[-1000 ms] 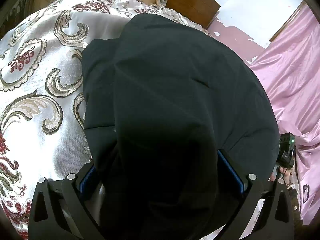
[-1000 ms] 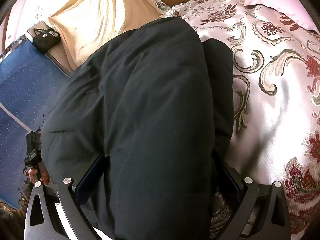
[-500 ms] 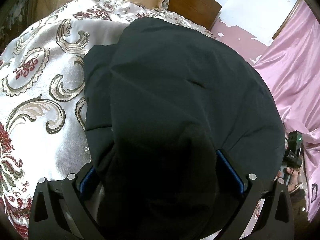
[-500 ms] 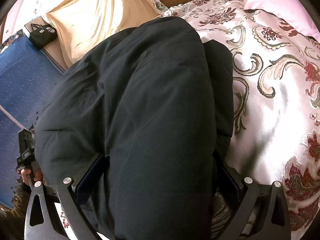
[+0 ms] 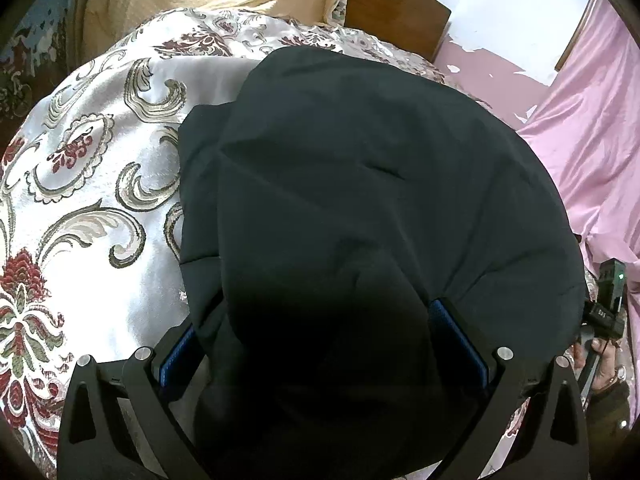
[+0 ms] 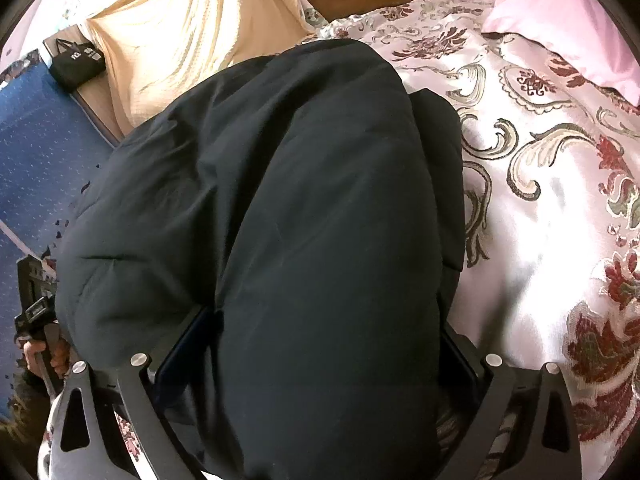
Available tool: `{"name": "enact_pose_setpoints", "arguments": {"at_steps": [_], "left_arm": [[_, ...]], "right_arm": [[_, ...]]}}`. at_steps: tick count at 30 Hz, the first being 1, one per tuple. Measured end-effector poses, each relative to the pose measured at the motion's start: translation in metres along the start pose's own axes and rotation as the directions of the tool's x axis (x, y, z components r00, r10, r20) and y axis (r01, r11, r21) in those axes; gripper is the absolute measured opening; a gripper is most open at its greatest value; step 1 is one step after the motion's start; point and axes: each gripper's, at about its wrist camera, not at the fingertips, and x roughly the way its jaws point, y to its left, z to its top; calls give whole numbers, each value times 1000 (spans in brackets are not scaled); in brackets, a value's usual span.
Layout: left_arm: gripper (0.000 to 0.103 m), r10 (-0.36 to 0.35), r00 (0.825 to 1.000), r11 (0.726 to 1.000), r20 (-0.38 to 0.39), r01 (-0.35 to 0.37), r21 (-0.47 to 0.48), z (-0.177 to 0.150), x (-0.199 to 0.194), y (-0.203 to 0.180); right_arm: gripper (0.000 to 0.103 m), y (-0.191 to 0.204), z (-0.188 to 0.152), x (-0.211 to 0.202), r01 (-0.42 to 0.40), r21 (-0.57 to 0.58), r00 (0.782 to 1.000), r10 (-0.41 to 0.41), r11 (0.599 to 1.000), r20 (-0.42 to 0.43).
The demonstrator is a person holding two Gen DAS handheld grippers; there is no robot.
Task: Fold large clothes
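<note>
Carried a little farther over the patterned bedspread (image 5: 92, 208): dark padded coat (image 5: 360, 200), bunched between both sets of fingers. Left gripper (image 5: 320, 344) and right gripper (image 6: 316, 352) seemingly clamped on it, tips hidden. Mid-fold; next, lowering evenly and releasing.

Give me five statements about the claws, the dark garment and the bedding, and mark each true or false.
1. The left claw has the black garment bunched between its fingers. True.
2. The right claw is empty. False: thick folds of the same garment fill it.
3. The garment lies on a floral bedspread. True.
4. The garment is bright red. False: it is black.
5. A pink pillow shows in the right wrist view. True.
</note>
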Motion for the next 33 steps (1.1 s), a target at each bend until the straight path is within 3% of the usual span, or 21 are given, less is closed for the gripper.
{"name": "enact_pose_setpoints", "arguments": {"at_steps": [12, 18, 23, 26, 29, 33], "left_arm": [[98, 65, 998, 997, 24, -66, 35, -9, -2, -8], [76, 148, 988, 985, 36, -151, 89, -10, -5, -29], [50, 215, 975, 969, 52, -220, 111, -13, -9, -39], [38, 254, 965, 957, 64, -260, 130, -15, -12, -44], [31, 283, 957, 946, 67, -290, 145, -17, -15, -51], [34, 292, 956, 944, 36, -294, 152, -15, -11, -49]], "right_arm": [[92, 8, -3, 0, 62, -37, 997, -60, 997, 42], [74, 20, -4, -4, 111, -74, 992, -107, 991, 60], [45, 30, -1, -11, 176, -100, 983, -170, 979, 64], [36, 34, 1, -12, 200, -114, 979, -193, 973, 68], [29, 39, 1, -14, 218, -130, 975, -209, 967, 76], [30, 41, 3, -15, 224, -113, 974, -218, 968, 65]]}}
